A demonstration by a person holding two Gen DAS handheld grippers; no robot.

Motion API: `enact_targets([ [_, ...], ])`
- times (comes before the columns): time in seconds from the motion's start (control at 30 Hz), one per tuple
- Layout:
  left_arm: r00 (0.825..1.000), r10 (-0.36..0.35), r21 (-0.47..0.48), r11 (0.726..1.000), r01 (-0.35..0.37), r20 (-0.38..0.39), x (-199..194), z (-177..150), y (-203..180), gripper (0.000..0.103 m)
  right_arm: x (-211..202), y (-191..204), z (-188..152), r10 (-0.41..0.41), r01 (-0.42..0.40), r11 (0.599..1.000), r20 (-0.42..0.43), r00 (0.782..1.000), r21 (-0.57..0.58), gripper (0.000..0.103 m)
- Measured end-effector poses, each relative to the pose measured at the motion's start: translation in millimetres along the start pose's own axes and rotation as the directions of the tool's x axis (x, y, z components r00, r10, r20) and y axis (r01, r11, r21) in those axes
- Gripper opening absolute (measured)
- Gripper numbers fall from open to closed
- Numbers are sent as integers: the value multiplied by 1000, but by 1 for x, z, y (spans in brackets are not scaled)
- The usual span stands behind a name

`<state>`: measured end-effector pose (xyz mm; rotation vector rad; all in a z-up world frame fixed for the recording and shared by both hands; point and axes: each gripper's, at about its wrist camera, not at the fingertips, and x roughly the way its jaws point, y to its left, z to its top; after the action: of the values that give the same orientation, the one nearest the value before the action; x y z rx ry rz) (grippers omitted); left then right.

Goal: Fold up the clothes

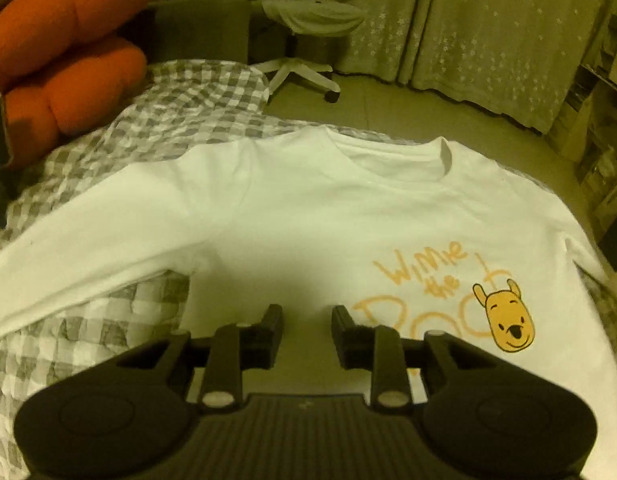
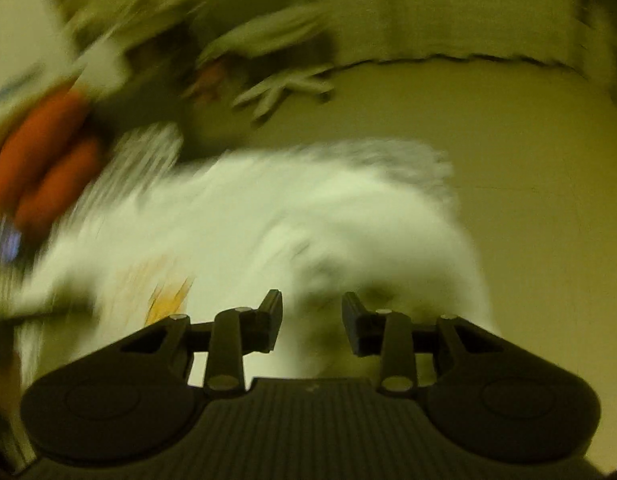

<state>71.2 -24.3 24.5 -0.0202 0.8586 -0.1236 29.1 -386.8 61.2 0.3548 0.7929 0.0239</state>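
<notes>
The left claw (image 1: 307, 322) and right claw (image 2: 311, 312), both a bit open and empty, hang over the near part of the flat white shirt (image 1: 300, 216).

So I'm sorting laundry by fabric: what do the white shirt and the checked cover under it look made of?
White shirt: looks like soft matte cotton knit, with a ribbed collar and a flat printed yellow bear. Checked cover: seems a thin woven fabric, grey-and-white gingham, puckered and wrinkled. Neither can be confirmed by sight.

An orange cushion (image 1: 64, 52) crowds the bed's left side; bare floor (image 1: 408, 108) lies beyond.
</notes>
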Motion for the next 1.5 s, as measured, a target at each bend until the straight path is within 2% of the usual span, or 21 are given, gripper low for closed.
enact_targets([
  [0.1, 1000, -4, -2, 1000, 4, -4, -2, 0, 1, 29, 11, -42, 7, -60, 60, 978, -7, 998, 202, 41],
  [0.17, 1000, -13, -19, 1000, 13, -12, -2, 2, 4, 29, 17, -59, 0, -34, 47, 946, -44, 998, 321, 41],
  [0.23, 1000, -21, -33, 999, 21, -17, -2, 2, 6, 30, 17, -57, -5, -6, 21, 943, -48, 999, 331, 41],
  [0.27, 1000, -20, -30, 999, 19, -18, -1, 2, 5, 31, 15, -50, -4, -16, 27, 954, -39, 999, 300, 41],
  [0.33, 1000, -15, -13, 1000, 15, -17, 0, 2, 1, 34, 16, -27, -1, -68, 68, 990, -10, 998, 122, 41],
  [0.37, 1000, -13, -4, 1000, 12, -17, 0, 2, -1, 35, 17, -15, 1, -92, 92, 995, 8, 996, 28, 41],
  [0.47, 1000, -20, 3, 1000, 20, -20, 0, 2, -3, 36, 30, 4, -10, -128, 125, 978, -6, 992, -169, 40],
  [0.53, 1000, -21, 9, 1000, 21, -19, 0, 1, -3, 36, 40, 9, -15, -203, 200, 942, 17, 979, -270, 24],
  [0.57, 999, -25, 3, 1000, 25, -21, -1, 2, -2, 36, 42, 8, -14, -209, 209, 934, 32, 977, -289, 13],
  [0.63, 999, -33, -12, 999, 33, -26, -1, 3, 1, 36, 43, 3, -9, -226, 228, 936, 38, 973, -269, 7],
  [0.77, 997, -60, -80, 995, 57, -39, -2, 6, 16, 36, 31, 8, -1, -250, 277, 921, 129, 959, -273, 7],
  [0.97, 997, -63, -73, 996, 60, -39, -4, 4, 21, 36, 67, 13, -14, -339, 355, 848, 112, 934, -395, 8],
  [1.03, 996, -73, -88, 994, 69, -45, -6, 4, 24, 36, 60, 10, -10, -321, 337, 865, 106, 941, -371, 11],
  [1.07, 996, -79, -96, 993, 74, -47, -7, 4, 26, 37, 54, 7, -8, -299, 314, 882, 97, 949, -351, 19],
  [1.1, 995, -86, -105, 991, 81, -48, -8, 5, 28, 38, 48, 5, -6, -277, 291, 898, 88, 957, -330, 21],
  [1.2, 994, -100, -124, 988, 93, -45, -11, 7, 31, 40, 24, 10, 2, -197, 232, 926, 142, 970, -299, 34],
  [1.27, 994, -96, -130, 987, 90, -46, -10, 10, 31, 40, 9, 9, 12, -102, 141, 962, 171, 980, -236, 39],
  [1.33, 994, -98, -133, 987, 92, -42, -9, 12, 31, 40, 7, 6, 22, -15, 52, 982, 199, 980, -179, 41],
  [1.37, 994, -100, -132, 987, 94, -37, -9, 14, 31, 40, 10, 8, 26, -7, 45, 983, 206, 978, -180, 41],
  [1.47, 996, -82, -130, 988, 78, -22, -8, 16, 36, 41, 40, 20, 34, -83, 131, 950, 175, 981, -285, 41],
  [1.5, 997, -76, -129, 989, 73, -19, -7, 17, 37, 41, 48, 21, 35, -83, 131, 943, 166, 983, -305, 41],
])
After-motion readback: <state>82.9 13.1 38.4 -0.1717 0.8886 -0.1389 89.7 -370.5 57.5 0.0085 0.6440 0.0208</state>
